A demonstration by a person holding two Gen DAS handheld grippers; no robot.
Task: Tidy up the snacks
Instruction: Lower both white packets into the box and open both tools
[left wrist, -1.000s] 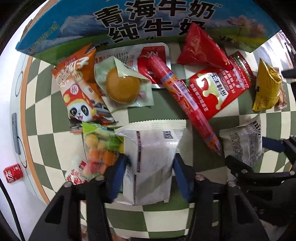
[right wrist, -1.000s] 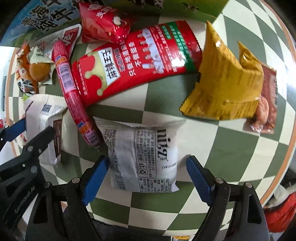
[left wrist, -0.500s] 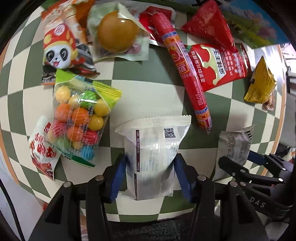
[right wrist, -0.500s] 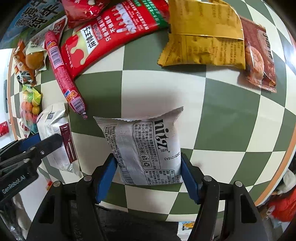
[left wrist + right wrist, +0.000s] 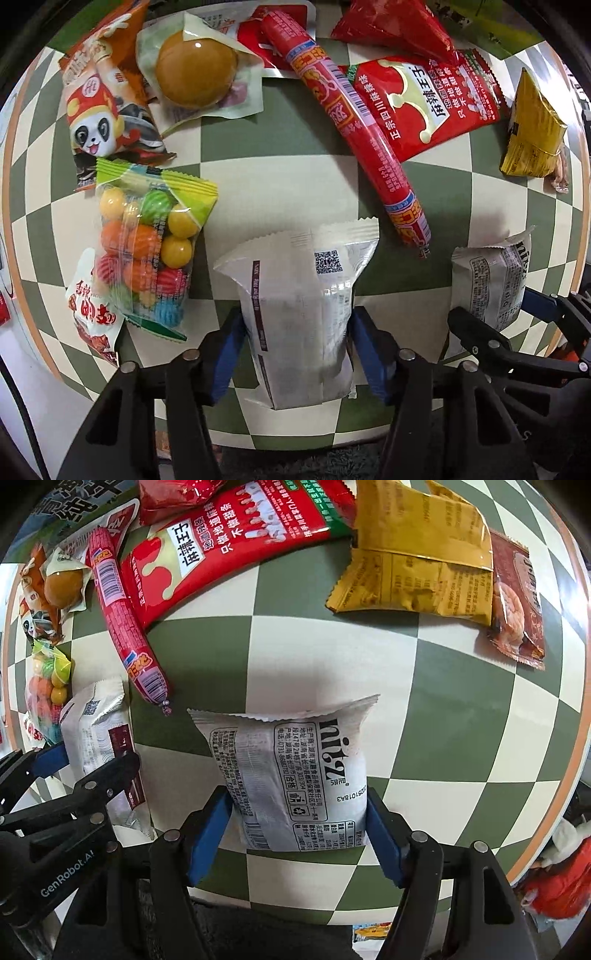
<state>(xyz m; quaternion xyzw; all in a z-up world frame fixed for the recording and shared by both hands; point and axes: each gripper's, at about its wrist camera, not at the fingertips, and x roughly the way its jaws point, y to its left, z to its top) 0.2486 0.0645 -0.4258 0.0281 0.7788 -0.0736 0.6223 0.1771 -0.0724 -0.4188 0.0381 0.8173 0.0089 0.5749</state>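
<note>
Left wrist | silver packets: two | left claw [image 5: 295,347] pinching one | right claw [image 5: 295,830] opening around other

In the left wrist view, a sealed pouch [image 5: 295,317] lies at lower centre on the checkered table [image 5: 288,184], with the candy-ball bag [image 5: 147,243] to its left and a second pouch [image 5: 491,284] at the right edge. A sausage stick [image 5: 354,125] runs diagonally from top centre toward the lower right, overlapping the long flat packet [image 5: 436,107] on its right. The bun packet [image 5: 195,74] and the panda bag [image 5: 99,110] lie at upper left, and the folded foil packet [image 5: 532,136] at upper right.
</note>
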